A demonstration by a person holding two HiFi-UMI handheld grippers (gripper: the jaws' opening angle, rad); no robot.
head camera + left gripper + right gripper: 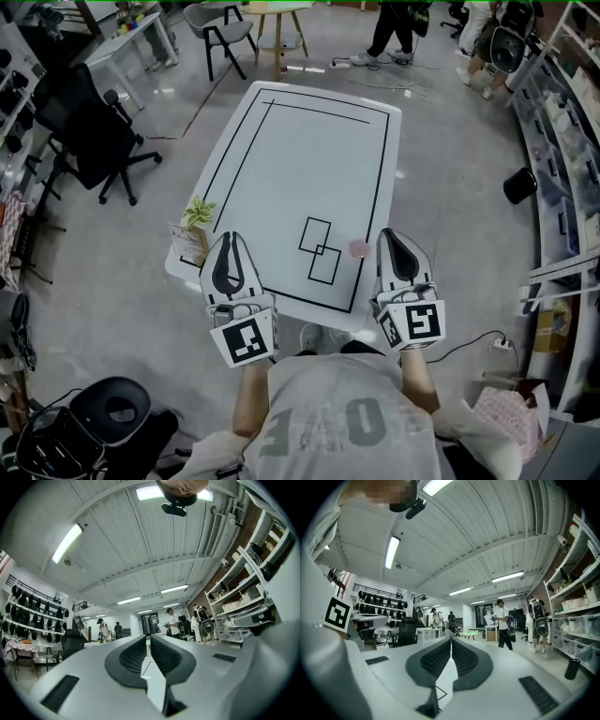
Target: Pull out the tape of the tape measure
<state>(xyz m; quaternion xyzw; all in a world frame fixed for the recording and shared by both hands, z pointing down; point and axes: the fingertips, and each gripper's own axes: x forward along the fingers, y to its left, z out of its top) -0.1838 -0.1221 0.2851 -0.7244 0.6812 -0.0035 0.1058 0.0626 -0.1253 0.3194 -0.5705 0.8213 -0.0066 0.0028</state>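
While hand-held grippers (pixel 231 236) (pixel 393 233) hover, tape measure (pixel 359 248) untouched

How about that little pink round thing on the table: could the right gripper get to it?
Probably yes. The pink round thing lies on the white table just beside the tip of the right gripper, with nothing between them. Its jaws are shut, though, so they would have to open first.

The desk (pixel 309 159) is white, ruled with a black rectangular border and two overlapping black-outlined squares. A small round thing (pixel 359 248) looks pinkish, though it is too small to be sure. The left tool (pixel 231 236) and right tool (pixel 392 234) are pale grey with black pads, their cubes patterned with black-and-white square markers. The floor (pixel 122 272) is grey.
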